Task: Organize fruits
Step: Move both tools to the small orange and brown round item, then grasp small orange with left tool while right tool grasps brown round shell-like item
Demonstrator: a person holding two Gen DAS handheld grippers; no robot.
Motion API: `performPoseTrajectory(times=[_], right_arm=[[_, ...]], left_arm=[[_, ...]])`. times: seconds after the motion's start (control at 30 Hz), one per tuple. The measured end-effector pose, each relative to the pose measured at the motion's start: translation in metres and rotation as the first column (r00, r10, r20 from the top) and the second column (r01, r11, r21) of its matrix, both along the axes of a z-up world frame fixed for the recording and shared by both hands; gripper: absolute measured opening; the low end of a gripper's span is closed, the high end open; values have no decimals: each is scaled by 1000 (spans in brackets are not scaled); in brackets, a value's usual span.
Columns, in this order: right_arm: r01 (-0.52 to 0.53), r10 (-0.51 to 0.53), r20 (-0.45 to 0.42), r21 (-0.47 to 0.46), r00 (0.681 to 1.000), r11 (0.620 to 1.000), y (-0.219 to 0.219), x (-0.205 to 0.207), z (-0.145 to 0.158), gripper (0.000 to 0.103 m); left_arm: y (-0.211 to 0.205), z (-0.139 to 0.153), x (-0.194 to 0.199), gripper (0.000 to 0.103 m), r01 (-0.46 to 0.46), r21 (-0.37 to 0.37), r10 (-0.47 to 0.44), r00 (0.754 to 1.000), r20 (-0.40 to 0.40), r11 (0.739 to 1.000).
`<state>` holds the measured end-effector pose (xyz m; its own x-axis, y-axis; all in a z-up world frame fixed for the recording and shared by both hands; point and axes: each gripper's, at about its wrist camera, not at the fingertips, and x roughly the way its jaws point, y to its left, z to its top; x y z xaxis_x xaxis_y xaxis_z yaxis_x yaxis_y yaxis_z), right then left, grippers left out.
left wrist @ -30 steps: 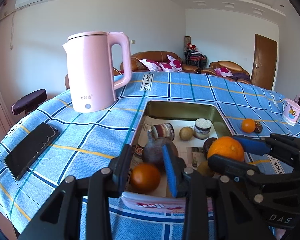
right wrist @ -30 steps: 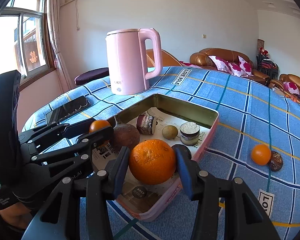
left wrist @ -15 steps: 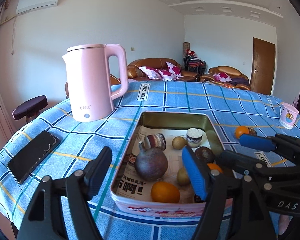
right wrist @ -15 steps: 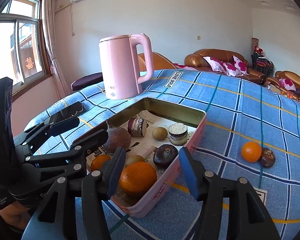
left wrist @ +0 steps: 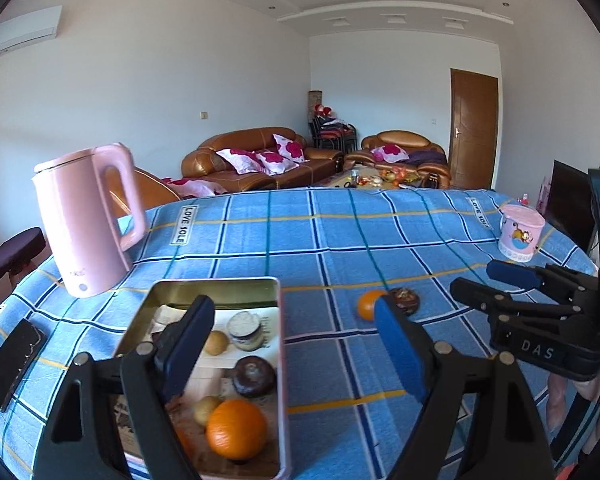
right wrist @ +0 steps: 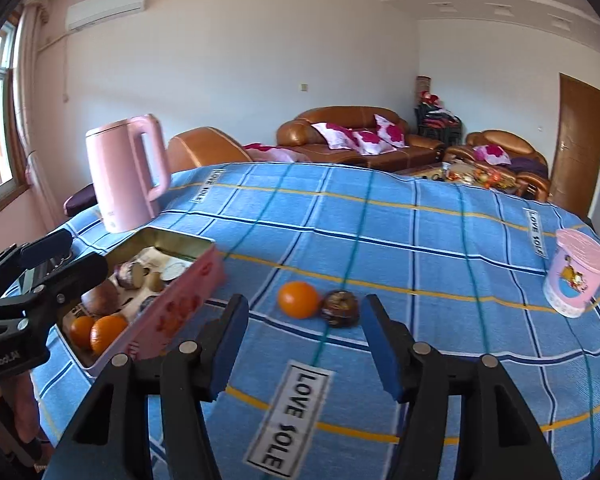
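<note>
A pink tin tray [left wrist: 281, 344] [right wrist: 188, 292] on the blue checked tablecloth holds several fruits, among them a large orange [left wrist: 236, 428] [right wrist: 107, 330], a smaller orange [right wrist: 82, 330] and a dark round fruit [left wrist: 254, 374]. A small orange [right wrist: 298, 299] [left wrist: 365, 304] and a dark brown fruit [right wrist: 340, 307] [left wrist: 407, 300] lie together on the cloth right of the tray. My left gripper [left wrist: 294, 344] is open and empty above the tray's right edge. My right gripper [right wrist: 304, 340] is open and empty, just short of the two loose fruits.
A pink kettle [left wrist: 82, 216] [right wrist: 126, 172] stands behind the tray on the left. A black phone [left wrist: 12, 362] lies at the left table edge. A pink cartoon cup [left wrist: 520, 232] [right wrist: 576, 276] stands at the far right. Sofas and a door are behind the table.
Both grippers let go of their oranges into the tray, opened, rose and swung right. The right gripper now faces the loose orange and dark fruit on the cloth.
</note>
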<state>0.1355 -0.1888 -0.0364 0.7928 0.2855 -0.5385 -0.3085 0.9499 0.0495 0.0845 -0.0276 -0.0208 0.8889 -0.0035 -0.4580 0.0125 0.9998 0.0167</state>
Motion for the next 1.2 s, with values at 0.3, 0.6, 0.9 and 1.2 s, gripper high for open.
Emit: performPoseTrajectory(times=[0.3, 0.6, 0.9, 1.2], right_arm=[[134, -134, -36, 8, 990, 991, -47, 16, -11, 60], [161, -159, -54, 35, 986, 986, -60, 28, -14, 61], [148, -144, -81, 41, 986, 988, -47, 43, -15, 61], [127, -123, -130, 22, 984, 992, -22, 72, -28, 61]], left_arm=[[-53, -26, 63, 81, 75, -12, -76, 985, -155, 997], [-61, -59, 115, 60, 81, -51, -92, 952, -291, 995], [-49, -72, 135, 44, 109, -174, -165, 922, -352, 979], [-26, -68, 128, 44, 80, -192, -140, 934, -329, 978]])
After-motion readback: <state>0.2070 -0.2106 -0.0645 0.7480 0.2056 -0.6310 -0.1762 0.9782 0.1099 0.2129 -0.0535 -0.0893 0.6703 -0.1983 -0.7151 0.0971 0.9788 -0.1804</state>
